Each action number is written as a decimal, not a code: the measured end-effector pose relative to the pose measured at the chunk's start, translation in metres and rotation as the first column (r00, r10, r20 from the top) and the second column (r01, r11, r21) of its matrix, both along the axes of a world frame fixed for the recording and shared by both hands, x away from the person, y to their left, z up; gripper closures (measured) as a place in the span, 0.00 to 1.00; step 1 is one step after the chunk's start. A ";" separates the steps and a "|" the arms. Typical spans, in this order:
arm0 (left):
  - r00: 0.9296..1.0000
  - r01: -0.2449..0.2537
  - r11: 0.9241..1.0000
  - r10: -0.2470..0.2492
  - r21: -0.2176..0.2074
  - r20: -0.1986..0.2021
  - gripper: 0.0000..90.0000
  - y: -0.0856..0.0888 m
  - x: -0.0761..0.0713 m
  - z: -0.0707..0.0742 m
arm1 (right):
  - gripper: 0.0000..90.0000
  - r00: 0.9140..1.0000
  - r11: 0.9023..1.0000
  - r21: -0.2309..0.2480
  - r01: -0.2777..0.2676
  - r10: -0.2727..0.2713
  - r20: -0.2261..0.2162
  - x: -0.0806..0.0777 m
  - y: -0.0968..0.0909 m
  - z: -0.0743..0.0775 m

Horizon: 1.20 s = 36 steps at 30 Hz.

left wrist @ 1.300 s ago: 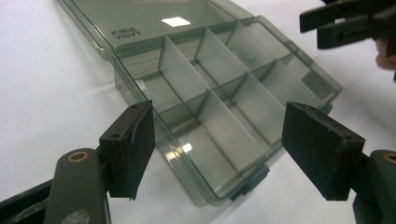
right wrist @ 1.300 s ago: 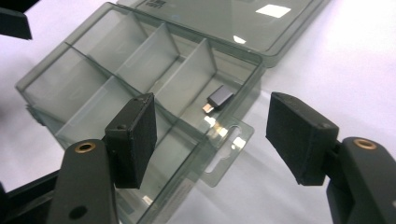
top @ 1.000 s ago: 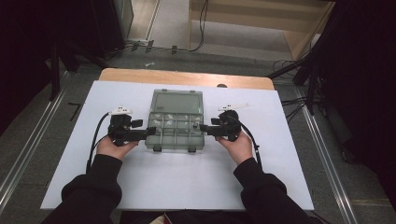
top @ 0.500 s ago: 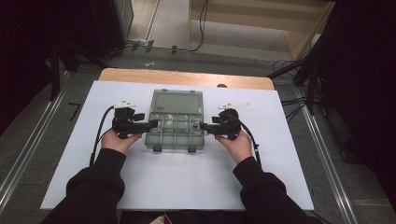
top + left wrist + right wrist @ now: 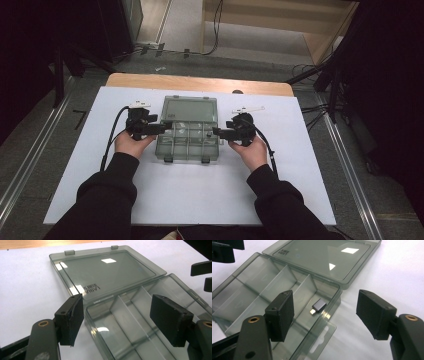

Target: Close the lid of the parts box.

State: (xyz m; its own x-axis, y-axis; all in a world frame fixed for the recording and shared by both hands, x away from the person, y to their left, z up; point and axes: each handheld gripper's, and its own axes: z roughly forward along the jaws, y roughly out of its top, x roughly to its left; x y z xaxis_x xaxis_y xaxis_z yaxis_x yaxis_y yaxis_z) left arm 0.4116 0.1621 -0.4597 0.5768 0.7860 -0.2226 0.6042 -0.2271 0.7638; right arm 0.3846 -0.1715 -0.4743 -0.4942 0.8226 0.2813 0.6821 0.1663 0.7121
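A smoky clear compartment box [image 5: 187, 145] lies open in the middle of the white table, its lid [image 5: 190, 110] flat behind it. In the right gripper view a small dark USB adapter [image 5: 319, 307] rests in the compartment by the box's right wall. My left gripper [image 5: 121, 315] is open at the box's [image 5: 130, 325] left end: one jaw outside the wall, the other over the compartments, neither touching. My right gripper [image 5: 327, 312] is open at the right end and straddles that wall the same way. In the high view both grippers [image 5: 167, 127] [image 5: 216, 132] point inward at the box.
The white table top [image 5: 200, 200] has bare room in front of the box and at both sides. A wooden strip [image 5: 200, 82] runs along its far edge. Dark stands and floor cables surround the table. The box's clear hang tab [image 5: 322, 340] juts out from its right end.
My left gripper has slid a little to the right, up to the box's left end. The right gripper and the box stayed in place.
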 end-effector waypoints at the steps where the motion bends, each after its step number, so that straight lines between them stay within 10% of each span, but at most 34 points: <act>1: 1.000 -0.004 1.000 0.004 -0.002 0.009 0.31 -0.001 0.001 0.000 | 0.32 1.000 1.000 -0.004 0.000 0.000 0.000 0.002 0.001 0.000; 36: 0.996 -0.089 0.996 0.089 0.032 0.020 0.31 -0.013 0.044 -0.014 | 0.33 0.996 0.994 -0.050 0.092 -0.092 0.006 0.050 0.020 -0.003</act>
State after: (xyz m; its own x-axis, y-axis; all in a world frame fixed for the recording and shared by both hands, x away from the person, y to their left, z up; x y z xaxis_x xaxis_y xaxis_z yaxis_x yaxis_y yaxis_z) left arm 0.4554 0.1490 -0.4739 0.5082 0.8410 -0.1855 0.6088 -0.1984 0.7681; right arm 0.4347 -0.1514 -0.4769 -0.4168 0.8777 0.2364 0.6933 0.1388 0.7071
